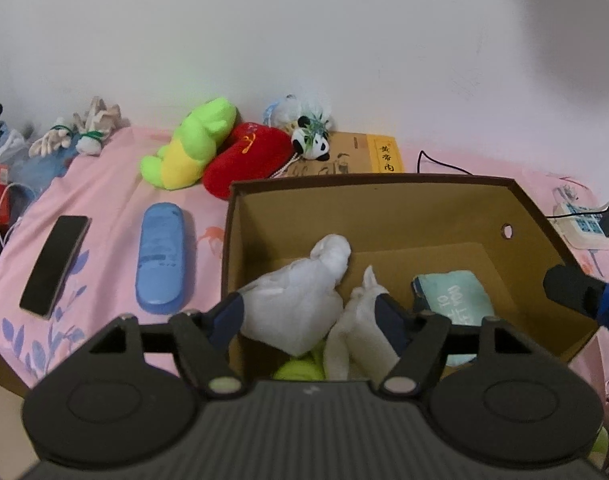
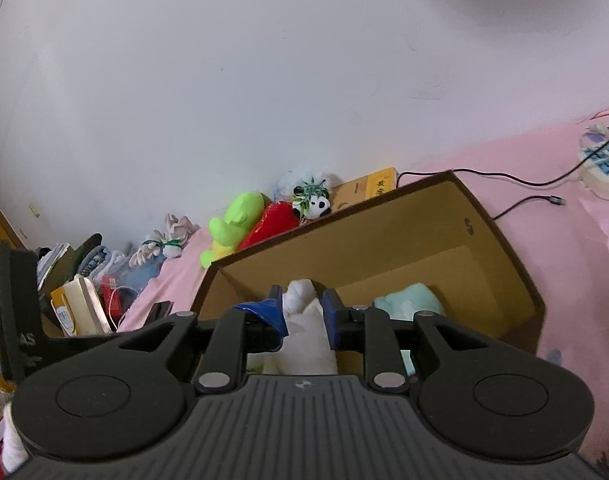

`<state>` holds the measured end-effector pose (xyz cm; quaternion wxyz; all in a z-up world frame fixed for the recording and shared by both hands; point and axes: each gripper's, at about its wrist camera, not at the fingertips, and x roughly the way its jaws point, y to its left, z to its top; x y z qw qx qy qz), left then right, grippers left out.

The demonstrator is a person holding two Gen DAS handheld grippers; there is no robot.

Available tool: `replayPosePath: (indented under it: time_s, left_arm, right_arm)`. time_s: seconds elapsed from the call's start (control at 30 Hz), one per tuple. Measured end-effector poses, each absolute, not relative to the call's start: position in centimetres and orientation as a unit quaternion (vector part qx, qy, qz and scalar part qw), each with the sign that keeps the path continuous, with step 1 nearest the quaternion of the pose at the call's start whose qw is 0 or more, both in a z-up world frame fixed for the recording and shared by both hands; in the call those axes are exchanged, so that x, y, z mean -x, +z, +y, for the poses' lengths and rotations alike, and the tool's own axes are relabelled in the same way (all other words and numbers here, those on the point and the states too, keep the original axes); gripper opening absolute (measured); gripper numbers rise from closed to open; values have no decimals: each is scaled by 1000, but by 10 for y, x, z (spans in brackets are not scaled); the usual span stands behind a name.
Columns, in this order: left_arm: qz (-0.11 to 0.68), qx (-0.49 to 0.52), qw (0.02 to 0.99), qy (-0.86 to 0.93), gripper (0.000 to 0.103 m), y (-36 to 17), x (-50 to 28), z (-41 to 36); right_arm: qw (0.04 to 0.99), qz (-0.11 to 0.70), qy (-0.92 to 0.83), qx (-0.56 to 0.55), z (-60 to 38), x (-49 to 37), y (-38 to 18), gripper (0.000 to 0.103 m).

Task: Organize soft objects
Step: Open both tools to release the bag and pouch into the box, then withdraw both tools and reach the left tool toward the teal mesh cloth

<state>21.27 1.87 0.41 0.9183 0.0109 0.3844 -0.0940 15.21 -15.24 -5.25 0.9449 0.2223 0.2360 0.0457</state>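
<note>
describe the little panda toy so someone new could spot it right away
Start at the open cardboard box on the pink sheet, then look behind its far rim, along the wall. Right of the red plush sits the panda toy: small, black-and-white, with green leaves on its head.

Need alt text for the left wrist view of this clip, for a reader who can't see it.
The left claw hangs open over a cardboard box on a pink sheet, its fingers straddling white soft toys inside, beside a teal cloth. Behind the box lie green, red and panda plushes; left of it, a blue case and phone.
</note>
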Motion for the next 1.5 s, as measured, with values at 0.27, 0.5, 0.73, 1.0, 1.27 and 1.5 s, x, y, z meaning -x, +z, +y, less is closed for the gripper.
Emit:
replayPosePath:
  time_s: [0.27,0.5,0.73,1.0,1.27,1.5]
  left_arm:
    - [369,-18,925,-86,74,19,-180,15]
    - [366,-24,927,-71,76,24,-153,14]
    - [371,-25,926,-59,79,25,-125,12]
    - [375,-26,925,-52,97,21,-96,9]
    - [383,-29,922,-48,97,16,-73,7]
    - [402,-26,915,-41,97,8,-57,8]
  right_arm:
    - [942,251,30,-222,-153,-128,-58,6]
    - [938,260,25,-226,-156,-107,-60,7]
    - [944,266,28,-192,-147,-84,-62,7]
    - [945,272,35,-179,-146,-59,-64,8]
    - [939,287,42,-186,-146,-40,-73,9]
    - [932,304,46,-194,-146,-26,-84,10]
